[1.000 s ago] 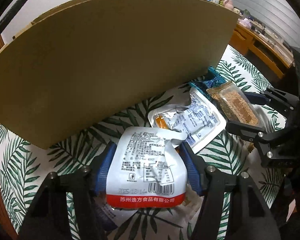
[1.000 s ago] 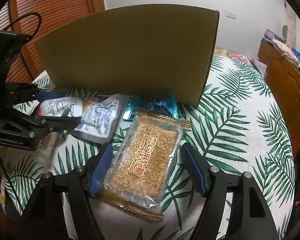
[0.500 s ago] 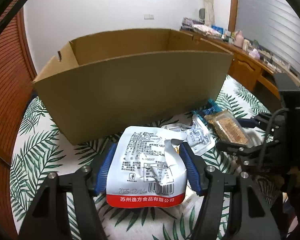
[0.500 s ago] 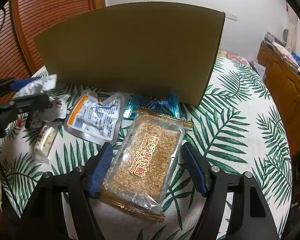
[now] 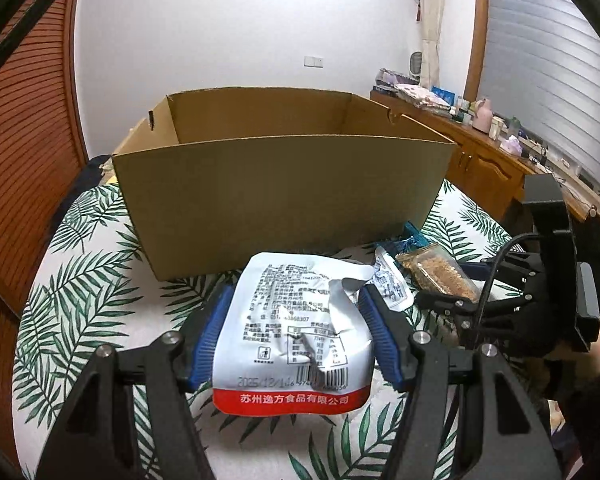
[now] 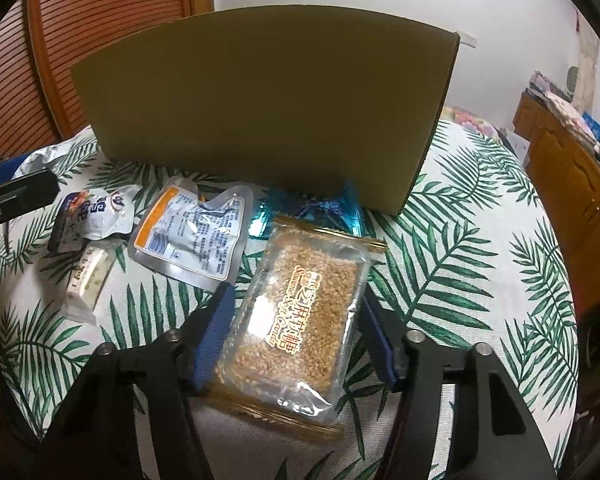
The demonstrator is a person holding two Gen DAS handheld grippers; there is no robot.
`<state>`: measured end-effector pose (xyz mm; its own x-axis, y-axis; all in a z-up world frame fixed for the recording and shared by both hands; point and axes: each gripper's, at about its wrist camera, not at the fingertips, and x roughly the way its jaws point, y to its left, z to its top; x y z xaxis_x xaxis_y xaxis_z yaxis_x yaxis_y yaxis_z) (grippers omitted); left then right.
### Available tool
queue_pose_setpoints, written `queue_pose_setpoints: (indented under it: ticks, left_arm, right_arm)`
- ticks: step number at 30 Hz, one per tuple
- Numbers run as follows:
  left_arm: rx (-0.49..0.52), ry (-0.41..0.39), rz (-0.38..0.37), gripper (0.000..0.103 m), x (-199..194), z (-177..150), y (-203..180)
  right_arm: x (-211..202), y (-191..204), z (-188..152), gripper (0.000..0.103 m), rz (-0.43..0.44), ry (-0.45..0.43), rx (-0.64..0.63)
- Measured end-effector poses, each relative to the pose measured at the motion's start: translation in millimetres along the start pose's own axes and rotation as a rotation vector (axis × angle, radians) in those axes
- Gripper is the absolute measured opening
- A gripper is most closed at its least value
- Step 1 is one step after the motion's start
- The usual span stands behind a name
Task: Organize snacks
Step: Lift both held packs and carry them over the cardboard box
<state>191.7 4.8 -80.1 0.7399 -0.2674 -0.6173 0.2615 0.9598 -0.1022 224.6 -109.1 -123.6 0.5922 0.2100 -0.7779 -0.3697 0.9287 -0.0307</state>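
My left gripper [image 5: 296, 290] is shut on a white snack pouch [image 5: 292, 340] with a red bottom strip and holds it up off the table, in front of the open cardboard box [image 5: 284, 200]. The box interior that shows looks bare. My right gripper [image 6: 296, 296] points down at a clear sesame candy pack [image 6: 300, 320] lying on the tablecloth. Its jaws are closing, and the blue pads [image 6: 216, 320] touch the wrapper's two long sides. In the left wrist view the right gripper [image 5: 464, 280] shows at the right around that sesame candy pack [image 5: 436, 272].
Loose snacks lie before the box: a silver pouch [image 6: 196, 236], a blue foil wrapper [image 6: 320, 208], a small white pouch [image 6: 92, 216] and a nougat bar [image 6: 88, 276]. The palm-leaf tablecloth [image 6: 480, 280] is bare at the right. A wooden sideboard [image 5: 484, 168] stands beyond.
My left gripper rose and tipped upward with the white pouch, bringing the box's open top into view. The right jaws narrowed onto the sesame candy pack; that hand kept still.
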Motion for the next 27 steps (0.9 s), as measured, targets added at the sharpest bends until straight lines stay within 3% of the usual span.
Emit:
queue_pose_setpoints:
  ticks: [4, 27]
  left_arm:
    - [0.004, -0.009, 0.003, 0.064, -5, -3, 2]
    - [0.000, -0.077, 0.029, 0.064, -21, 13, 0]
  right_arm:
    - [-6, -4, -3, 0.045, -0.003, 0.002, -0.002]
    - [-94, -12, -8, 0.044, 0.017, -0.208, 0.030]
